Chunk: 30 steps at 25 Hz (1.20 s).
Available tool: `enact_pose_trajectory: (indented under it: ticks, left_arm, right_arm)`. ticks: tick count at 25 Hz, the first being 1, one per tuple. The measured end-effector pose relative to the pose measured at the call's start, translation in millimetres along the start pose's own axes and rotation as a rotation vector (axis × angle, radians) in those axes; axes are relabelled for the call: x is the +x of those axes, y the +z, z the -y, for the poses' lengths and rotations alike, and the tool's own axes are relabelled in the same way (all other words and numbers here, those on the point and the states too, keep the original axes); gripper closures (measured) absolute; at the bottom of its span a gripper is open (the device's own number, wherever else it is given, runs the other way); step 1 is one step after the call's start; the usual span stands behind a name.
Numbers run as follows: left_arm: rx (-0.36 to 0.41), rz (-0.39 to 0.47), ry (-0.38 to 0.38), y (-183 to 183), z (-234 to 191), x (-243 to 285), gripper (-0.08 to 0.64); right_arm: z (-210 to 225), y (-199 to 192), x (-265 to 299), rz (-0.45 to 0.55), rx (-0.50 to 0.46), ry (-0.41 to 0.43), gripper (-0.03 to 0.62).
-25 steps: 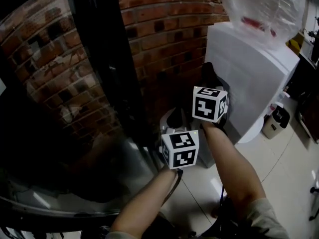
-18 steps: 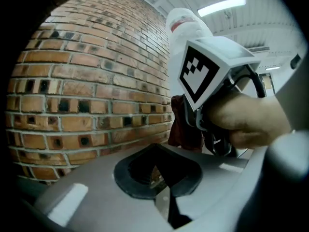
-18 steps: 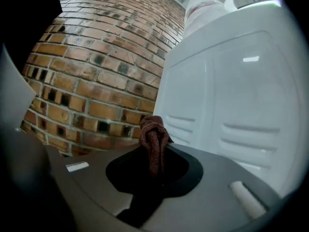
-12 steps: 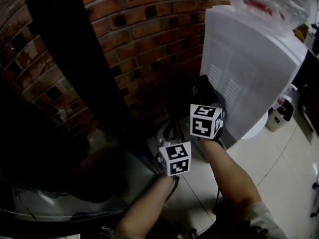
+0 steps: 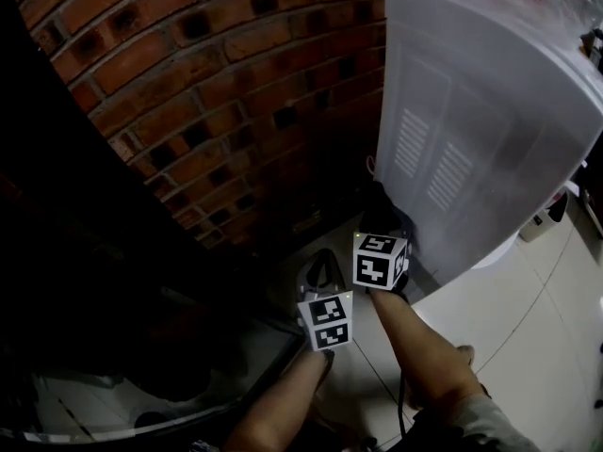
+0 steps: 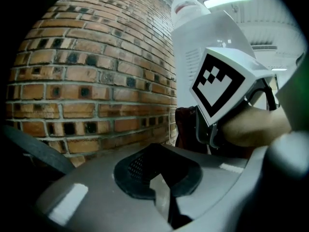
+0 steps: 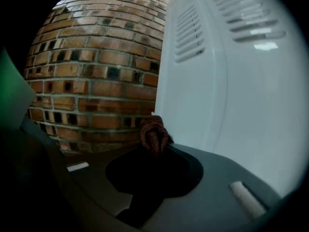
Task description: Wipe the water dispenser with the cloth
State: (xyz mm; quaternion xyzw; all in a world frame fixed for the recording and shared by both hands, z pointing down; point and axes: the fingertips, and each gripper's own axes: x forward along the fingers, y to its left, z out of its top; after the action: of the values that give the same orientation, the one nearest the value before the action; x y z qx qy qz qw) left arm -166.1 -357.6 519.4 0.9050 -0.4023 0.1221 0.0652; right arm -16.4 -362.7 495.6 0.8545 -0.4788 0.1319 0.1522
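The white water dispenser stands at the right against the brick wall, its vented panel facing me. My right gripper is shut on a dark brown cloth, low down by the panel's lower left edge. In the right gripper view the bunched cloth sticks out of the shut jaws, with the dispenser's panel just to the right. My left gripper hangs lower left of it, away from the dispenser, its jaws shut on nothing. The left gripper view shows the right gripper's marker cube and the cloth.
A curved brick wall rises behind and left of the dispenser. A dark column fills the left side, with a dark bin or basin at its foot. Pale floor tiles lie on the right. A small white container stands beside the dispenser.
Both grippers have dropped down along the dispenser's panel toward the floor, the right one carrying the cloth with it. The head view has tilted down after them.
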Motion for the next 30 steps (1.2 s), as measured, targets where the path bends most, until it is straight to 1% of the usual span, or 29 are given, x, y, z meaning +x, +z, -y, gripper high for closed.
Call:
enact_pose_trajectory:
  ticks: [3, 7, 11, 13, 18, 21, 25, 30]
  left_arm:
    - [0.000, -0.033, 0.015, -22, -3, 9, 0.560]
    - [0.003, -0.056, 0.006, -41, -2, 20, 0.560]
    - [0.020, -0.095, -0.008, -66, 2, 26, 0.560]
    - [0.018, -0.115, -0.016, -80, 5, 28, 0.560]
    - [0.044, -0.186, -0.014, -118, 3, 27, 0.560]
    - [0.053, -0.207, -0.017, -128, 3, 24, 0.560]
    - [0.047, -0.217, -0.017, -130, 4, 24, 0.560]
    - [0.036, -0.219, -0.026, -127, 4, 22, 0.560]
  right_arm:
    - [-6, -35, 15, -0.051, -0.002, 0.010, 0.522]
    - [-14, -75, 36, -0.102, 0.001, 0.031, 0.522]
    - [-20, -118, 54, -0.167, 0.061, 0.049, 0.522]
    - [-21, -138, 61, -0.201, 0.073, 0.050, 0.522]
    - [-30, -181, 76, -0.264, 0.031, 0.074, 0.522]
    - [-31, -208, 80, -0.311, 0.025, 0.081, 0.522]
    - [-30, -226, 83, -0.342, 0.016, 0.086, 0.522]
    - [-33, -227, 82, -0.335, 0.027, 0.123, 0.522]
